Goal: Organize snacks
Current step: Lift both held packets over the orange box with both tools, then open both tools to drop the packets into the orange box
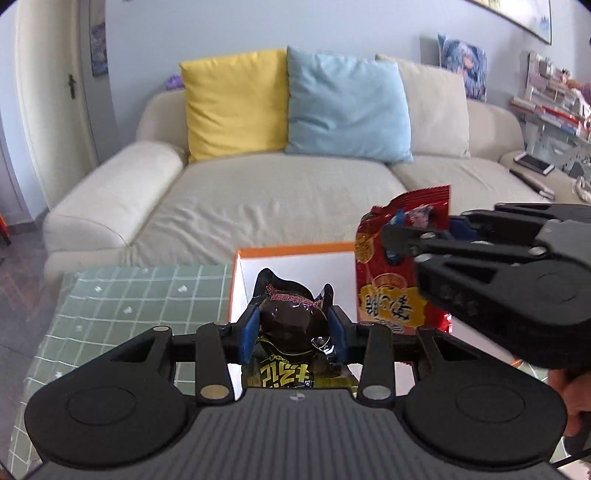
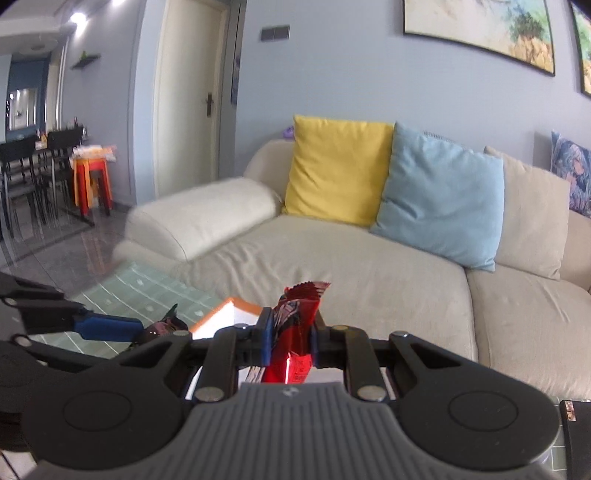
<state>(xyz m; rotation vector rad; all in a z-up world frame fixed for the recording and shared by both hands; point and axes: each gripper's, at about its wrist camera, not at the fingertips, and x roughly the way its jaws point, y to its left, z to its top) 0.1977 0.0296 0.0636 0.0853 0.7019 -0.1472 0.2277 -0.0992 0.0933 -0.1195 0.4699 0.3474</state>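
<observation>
Above the green gridded desk (image 1: 122, 295), at six o'clock in the left wrist view, the left hand-held gripper (image 1: 294, 328) pinches a dark brown snack packet (image 1: 293, 317) over the orange-rimmed white box (image 1: 295, 252); the red snack packet (image 1: 399, 273) hangs at three o'clock. Seen from the right wrist, the right hand-held gripper (image 2: 289, 338) is pressed onto that red packet at six o'clock, the box at seven o'clock.

cream sofa (image 2: 332, 266) against a pale blue-grey wall (image 2: 332, 74), lined with yellow cushion (image 2: 338, 173), light blue cushion (image 2: 439, 199) and beige cushion (image 2: 532, 229) (a patterned one at far right). framed paintings (image 2: 480, 29) above. closed white door (image 2: 188, 99) at left; beyond, dark dining chairs (image 2: 22, 181), orange stools (image 2: 92, 177), grey tiled floor (image 2: 66, 254), ceiling spotlights lit.
</observation>
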